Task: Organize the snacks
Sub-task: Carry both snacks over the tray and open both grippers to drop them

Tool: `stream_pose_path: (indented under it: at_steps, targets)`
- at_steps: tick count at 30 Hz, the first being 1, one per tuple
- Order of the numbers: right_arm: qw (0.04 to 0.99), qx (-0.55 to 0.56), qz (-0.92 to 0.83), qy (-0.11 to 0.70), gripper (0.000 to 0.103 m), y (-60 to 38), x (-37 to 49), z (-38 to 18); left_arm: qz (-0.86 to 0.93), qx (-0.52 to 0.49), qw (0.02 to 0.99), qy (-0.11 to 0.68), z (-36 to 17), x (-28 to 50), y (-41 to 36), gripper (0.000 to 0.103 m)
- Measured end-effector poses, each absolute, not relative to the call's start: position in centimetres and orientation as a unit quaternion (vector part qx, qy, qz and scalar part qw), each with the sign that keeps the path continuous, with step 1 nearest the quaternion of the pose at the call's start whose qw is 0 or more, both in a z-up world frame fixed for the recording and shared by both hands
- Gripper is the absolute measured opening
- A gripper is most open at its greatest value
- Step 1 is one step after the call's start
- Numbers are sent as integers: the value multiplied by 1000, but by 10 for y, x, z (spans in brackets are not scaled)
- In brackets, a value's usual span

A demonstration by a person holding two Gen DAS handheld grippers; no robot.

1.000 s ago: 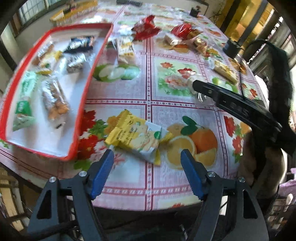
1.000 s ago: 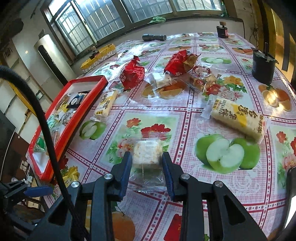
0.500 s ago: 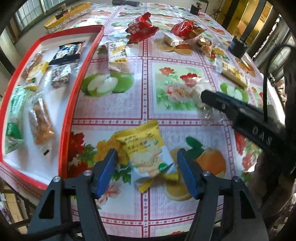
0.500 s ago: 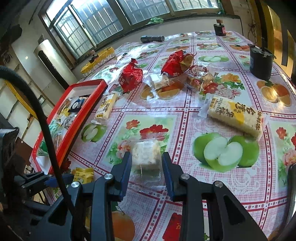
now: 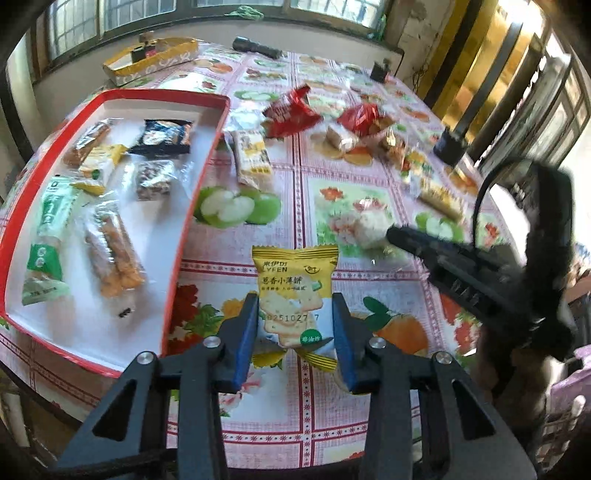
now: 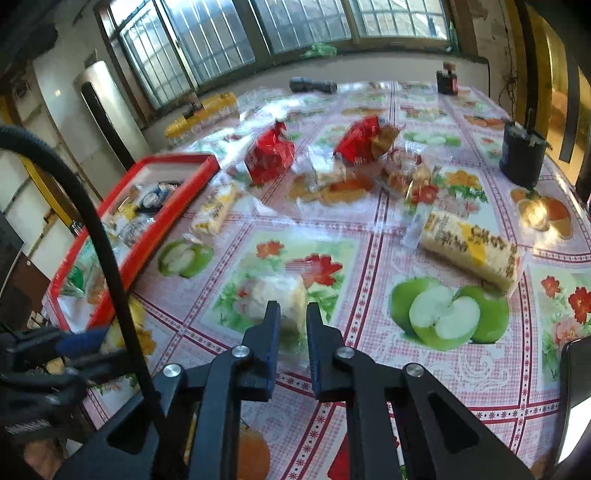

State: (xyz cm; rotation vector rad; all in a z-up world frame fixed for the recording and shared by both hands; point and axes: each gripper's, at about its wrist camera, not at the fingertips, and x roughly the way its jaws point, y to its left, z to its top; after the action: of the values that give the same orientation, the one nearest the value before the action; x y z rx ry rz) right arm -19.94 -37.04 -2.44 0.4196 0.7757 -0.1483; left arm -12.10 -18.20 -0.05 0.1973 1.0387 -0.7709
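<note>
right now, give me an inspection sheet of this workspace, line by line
Surface: table with fruit-and-flower oilcloth, glare toward the windows.
Job's things: red tray at the table's left, several packets in it; yellow cracker packet; clear-wrapped white snack.
Clutter: two red bags, long yellow-labelled bar, further packets, all outside the tray; torch, dark cup, yellow box.
Grippers: left gripper shut on the cracker packet, lifted upright; right gripper shut on the white snack.
Cables: black cable arcs across the right wrist view; another by the right gripper's body.
Surroundings: barred windows, white column by the wall.
</note>
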Motion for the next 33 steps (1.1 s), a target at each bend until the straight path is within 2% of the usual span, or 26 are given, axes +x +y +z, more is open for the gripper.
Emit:
stream_pose_path:
  at_steps: [1, 6, 7, 11, 15, 20, 26, 33]
  targets:
    - [902, 197, -68, 379, 12, -368, -197, -24, -360, 83, 796, 480, 4, -121, -178, 40]
    - [893, 231, -65, 382, 43, -367, -192, -21, -343, 54, 820, 455, 26, -109, -152, 40]
    - [892, 239, -64, 378, 44, -367, -190, -19, -335, 44, 827, 450, 31, -103, -143, 40]
    - [891, 202, -98, 395, 45, -354, -168, -18, -306, 21, 842, 443, 38, -84, -113, 40]
    - [885, 167, -129, 416, 33, -341, -157, -27, -272, 1, 859, 433, 41, -66, -85, 40]
    - [888, 185, -136, 398, 32, -343, -161, -20, -243, -13, 868, 432, 36, -44, -61, 40]
    - [916, 236, -4, 326, 32, -323, -159, 16, -221, -19, 877, 426, 37, -25, -42, 40]
    - [911, 222, 105, 333, 31, -272, -108, 32, -231, -3, 870, 435, 26, 2, -24, 40]
